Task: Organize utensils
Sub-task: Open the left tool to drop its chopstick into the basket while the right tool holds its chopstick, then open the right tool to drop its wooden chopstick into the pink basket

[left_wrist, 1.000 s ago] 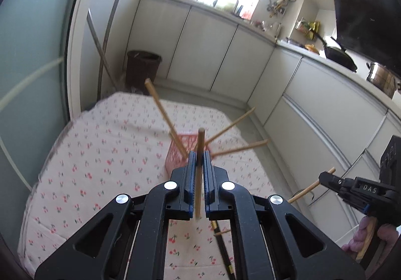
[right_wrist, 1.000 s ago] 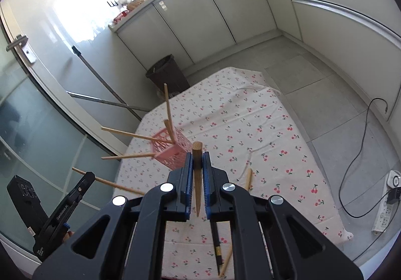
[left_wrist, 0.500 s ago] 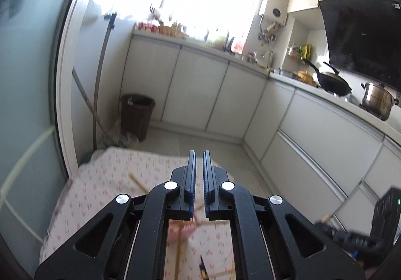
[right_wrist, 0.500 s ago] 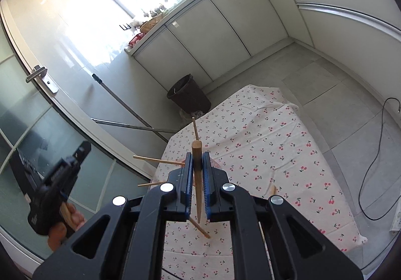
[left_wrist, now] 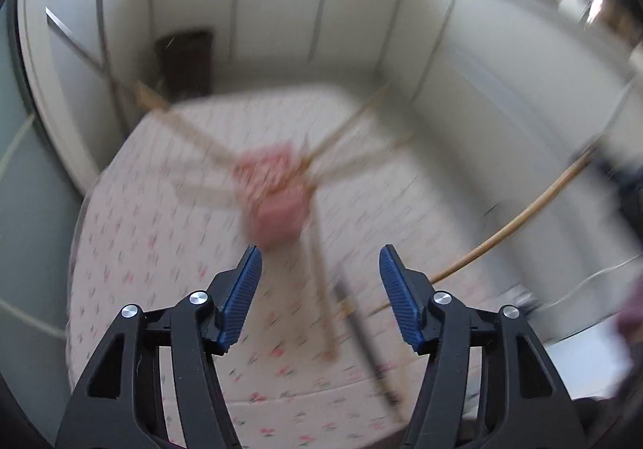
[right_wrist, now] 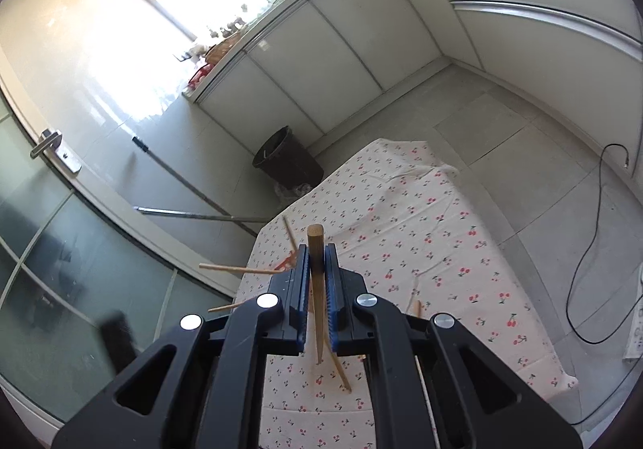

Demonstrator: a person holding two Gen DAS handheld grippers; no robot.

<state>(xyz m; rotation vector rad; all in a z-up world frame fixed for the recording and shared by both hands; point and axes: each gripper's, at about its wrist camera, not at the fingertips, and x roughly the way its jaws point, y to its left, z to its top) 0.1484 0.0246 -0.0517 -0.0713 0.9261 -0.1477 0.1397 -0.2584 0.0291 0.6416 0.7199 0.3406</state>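
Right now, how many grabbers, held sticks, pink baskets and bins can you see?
Grippers: 2, the left gripper, open, and the right gripper, shut
held chopstick: 1, in the right gripper
pink basket: 1
trash bin: 1
Total: 5
The other chopsticks are too blurred to count.

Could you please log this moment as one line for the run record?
left gripper: open, empty, above pink holder | right gripper: shut on wooden chopstick | loose chopsticks on cherry tablecloth | left view blurred
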